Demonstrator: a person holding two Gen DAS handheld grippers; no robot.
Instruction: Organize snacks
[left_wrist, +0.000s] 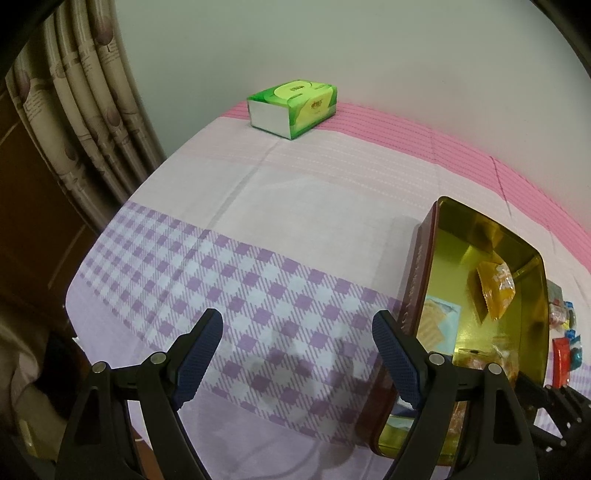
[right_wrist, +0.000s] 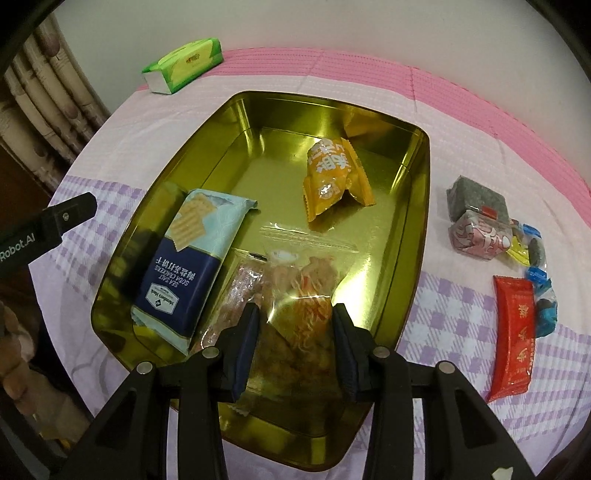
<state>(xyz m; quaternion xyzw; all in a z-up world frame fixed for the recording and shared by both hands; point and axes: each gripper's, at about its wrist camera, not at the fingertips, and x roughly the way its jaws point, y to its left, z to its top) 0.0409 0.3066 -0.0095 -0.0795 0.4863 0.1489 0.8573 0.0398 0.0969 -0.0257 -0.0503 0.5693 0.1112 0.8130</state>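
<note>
Though tilted steeply down, grips clear bag (right_wrist: 310, 269) narrowly with right claw (right_wrist: 295, 312) inside tin (right_wrist: 419, 206). Holds left claw (left_wrist: 297, 325) wide, empty, above counter (left_wrist: 258, 221).

The tin's (right_wrist: 413, 229) far half lies free; loose snacks (right_wrist: 495, 236) crowd its right.

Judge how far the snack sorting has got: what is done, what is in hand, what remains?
Done: the soda cracker pack and orange packet lie in the gold tin. In hand: the right tongs straddle a clear snack bag inside the tin. Left: the red packet and small wrapped sweets beside it.
</note>
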